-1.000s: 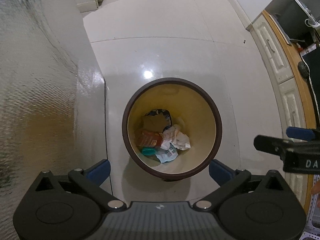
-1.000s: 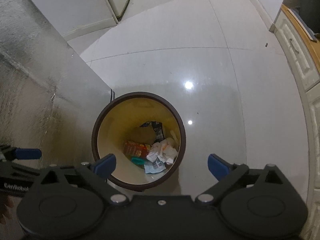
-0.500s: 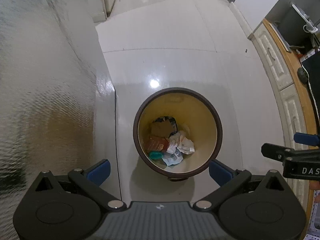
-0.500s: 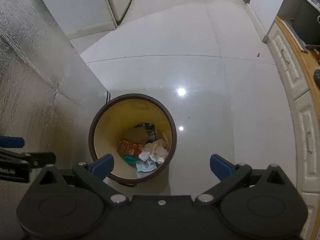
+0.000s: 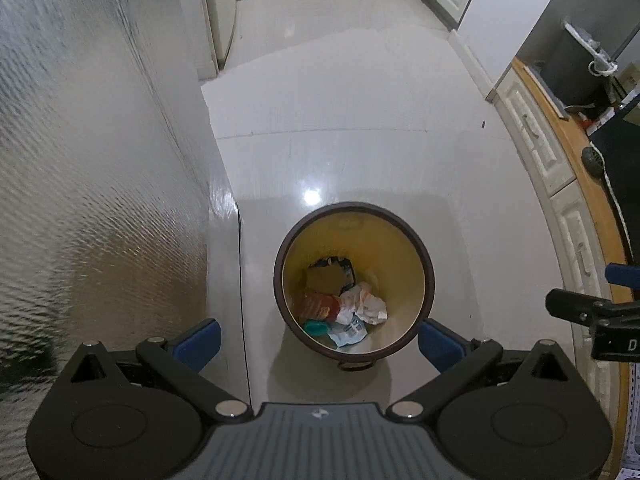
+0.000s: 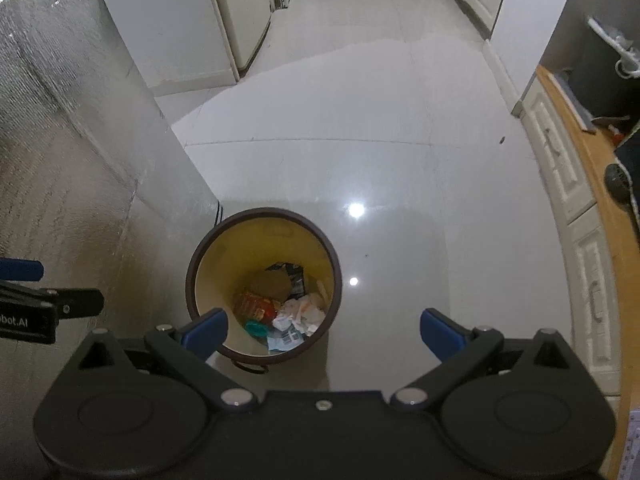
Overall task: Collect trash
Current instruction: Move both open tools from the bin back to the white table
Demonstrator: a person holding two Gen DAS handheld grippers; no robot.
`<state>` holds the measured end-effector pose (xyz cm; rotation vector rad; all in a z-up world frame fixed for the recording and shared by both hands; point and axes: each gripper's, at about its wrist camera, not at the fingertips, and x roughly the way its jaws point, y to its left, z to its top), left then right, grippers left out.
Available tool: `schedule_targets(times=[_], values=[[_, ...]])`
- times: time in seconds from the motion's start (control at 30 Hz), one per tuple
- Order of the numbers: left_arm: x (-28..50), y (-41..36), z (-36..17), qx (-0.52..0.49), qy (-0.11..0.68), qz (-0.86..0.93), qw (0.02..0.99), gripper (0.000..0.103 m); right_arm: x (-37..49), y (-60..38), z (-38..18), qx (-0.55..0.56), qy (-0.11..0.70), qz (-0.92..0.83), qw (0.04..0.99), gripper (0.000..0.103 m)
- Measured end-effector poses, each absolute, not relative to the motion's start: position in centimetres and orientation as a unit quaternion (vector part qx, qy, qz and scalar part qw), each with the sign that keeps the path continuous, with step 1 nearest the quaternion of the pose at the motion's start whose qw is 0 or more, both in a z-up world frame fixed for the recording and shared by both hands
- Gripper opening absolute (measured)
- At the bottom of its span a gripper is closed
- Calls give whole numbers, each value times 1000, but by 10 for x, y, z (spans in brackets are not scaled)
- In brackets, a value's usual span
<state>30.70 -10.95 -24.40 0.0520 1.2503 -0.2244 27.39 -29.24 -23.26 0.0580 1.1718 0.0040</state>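
Note:
A round bin (image 5: 416, 240) with a dark brown rim and yellow inside stands on the pale tiled floor; it also shows in the right wrist view (image 6: 212, 248). In it lie crumpled white paper (image 5: 366, 302), a red-orange wrapper (image 5: 318, 305), brown card, a teal lid and a blue-white packet. My left gripper (image 5: 320, 340) is open and empty, high above the bin. My right gripper (image 6: 324, 330) is open and empty, above the bin and to its right.
A shiny silver-clad wall (image 5: 100, 200) runs along the left. White cabinet doors (image 5: 536, 136) under a wooden counter (image 5: 592, 200) line the right. A white appliance (image 6: 192, 28) stands at the back left. The floor runs back into a corridor.
Both grippers have risen and pulled back from the bin. The bin looks smaller and lower in both views, and more of the corridor shows.

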Motion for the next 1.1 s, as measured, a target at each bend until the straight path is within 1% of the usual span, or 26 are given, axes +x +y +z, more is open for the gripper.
schedule_targets(times=[0.23, 0.57, 0.83, 1.1], values=[[296, -109, -215, 23, 545, -107, 831, 103, 258, -299, -197, 18, 514, -8, 858, 103], [275, -119, -153, 28, 458, -133, 879, 103, 234, -307, -134, -1, 440, -27, 897, 103], [249, -121, -105, 16, 386, -144, 911, 103, 208, -309, -84, -15, 358, -39, 933, 103], [209, -120, -53, 26, 303, -146, 941, 103, 180, -301, -38, -23, 277, -25, 960, 103]])
